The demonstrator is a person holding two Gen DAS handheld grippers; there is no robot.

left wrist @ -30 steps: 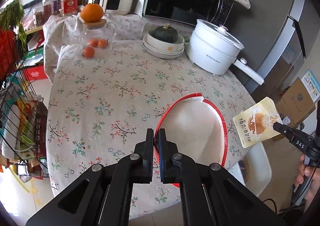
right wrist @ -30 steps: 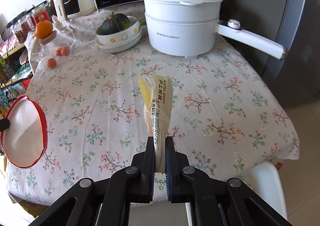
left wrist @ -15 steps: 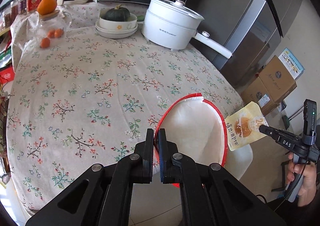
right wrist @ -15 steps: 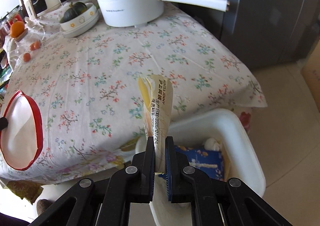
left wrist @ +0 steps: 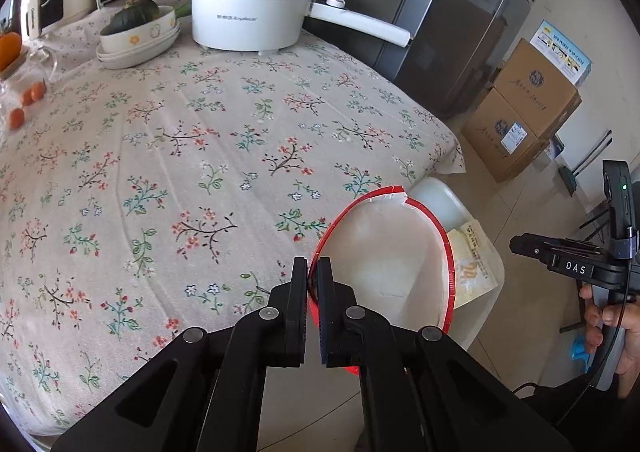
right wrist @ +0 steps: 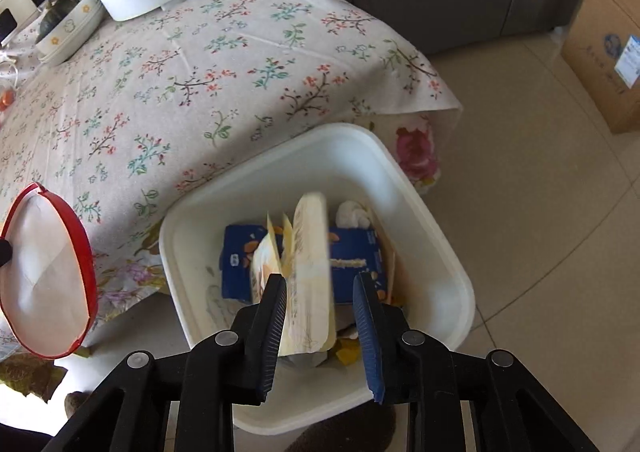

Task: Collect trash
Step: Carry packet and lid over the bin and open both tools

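The right tool (right wrist: 324,316) is hanging over the white bin (right wrist: 424,220) beside the desk (left wrist: 208,156); its jaws have just been opening, and the yellow snack pouch (right wrist: 308,272) between them is slipping loose, blurred, dropping toward the blue carton (right wrist: 352,252) and crumpled tissue (right wrist: 352,212) already lying inside. The left tool (left wrist: 313,284) is pinching the rim of the red-edged paper bowl (left wrist: 384,252), which is waiting its turn near the bin. Farther back, the desk is showing only kitchenware, so the collecting is looking nearly done.
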